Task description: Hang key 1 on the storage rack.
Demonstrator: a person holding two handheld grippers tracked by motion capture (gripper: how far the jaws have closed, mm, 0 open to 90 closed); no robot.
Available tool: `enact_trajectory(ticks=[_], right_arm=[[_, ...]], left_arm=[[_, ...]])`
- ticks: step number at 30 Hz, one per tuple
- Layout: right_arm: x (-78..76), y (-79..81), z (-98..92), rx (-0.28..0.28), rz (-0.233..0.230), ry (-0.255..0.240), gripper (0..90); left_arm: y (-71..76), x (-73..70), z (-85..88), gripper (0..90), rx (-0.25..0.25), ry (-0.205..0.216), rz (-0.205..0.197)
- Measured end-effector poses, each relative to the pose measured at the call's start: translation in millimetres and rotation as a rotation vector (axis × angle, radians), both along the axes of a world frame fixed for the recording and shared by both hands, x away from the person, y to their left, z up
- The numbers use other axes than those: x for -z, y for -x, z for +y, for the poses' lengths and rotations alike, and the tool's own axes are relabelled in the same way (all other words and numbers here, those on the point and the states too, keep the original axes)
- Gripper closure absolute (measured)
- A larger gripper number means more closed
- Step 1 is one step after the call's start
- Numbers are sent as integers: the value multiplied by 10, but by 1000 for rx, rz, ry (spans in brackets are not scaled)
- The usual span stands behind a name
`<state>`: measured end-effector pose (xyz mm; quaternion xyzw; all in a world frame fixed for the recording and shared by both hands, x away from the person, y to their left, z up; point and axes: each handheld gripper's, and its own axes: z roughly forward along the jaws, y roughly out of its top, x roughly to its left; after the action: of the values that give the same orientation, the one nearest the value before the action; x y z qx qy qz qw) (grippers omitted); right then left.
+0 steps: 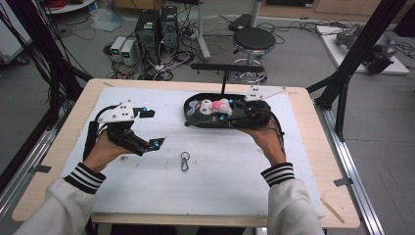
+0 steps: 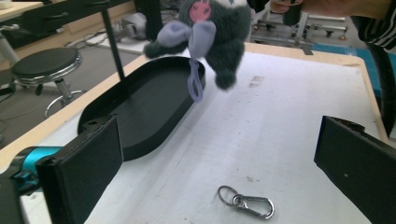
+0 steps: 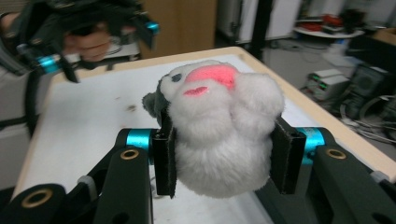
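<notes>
- The right gripper is clamping a plush toy between its two black jaws; the pads are pressing into the white fur on both sides.
- In the high view the right gripper is holding the plush toy above the black oval tray, at the far middle of the white mat.
- From the left gripper view the plush toy is hanging in the air over the tray's far end, its grey body, lilac bow and loop dangling down, clear of the tray floor.
- The left gripper is standing wide, with nothing between its jaws; it is hovering over the left part of the mat, well apart from the toy.
- A metal keyring clip is lying flat on the mat between the two hands, nearer the person than the tray; in the left gripper view the clip is sitting just ahead of the open jaws.
- The mat is resting on a wooden table.
</notes>
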<state>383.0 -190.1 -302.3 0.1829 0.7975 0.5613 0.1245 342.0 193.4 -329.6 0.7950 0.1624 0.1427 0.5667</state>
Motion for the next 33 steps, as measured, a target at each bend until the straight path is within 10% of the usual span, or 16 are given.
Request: enact_trajectory(ticks=[33], right_arm=[[-28, -102, -459, 458, -69, -78, 528]], left_arm=[[198, 351, 504, 17, -149, 46, -24]])
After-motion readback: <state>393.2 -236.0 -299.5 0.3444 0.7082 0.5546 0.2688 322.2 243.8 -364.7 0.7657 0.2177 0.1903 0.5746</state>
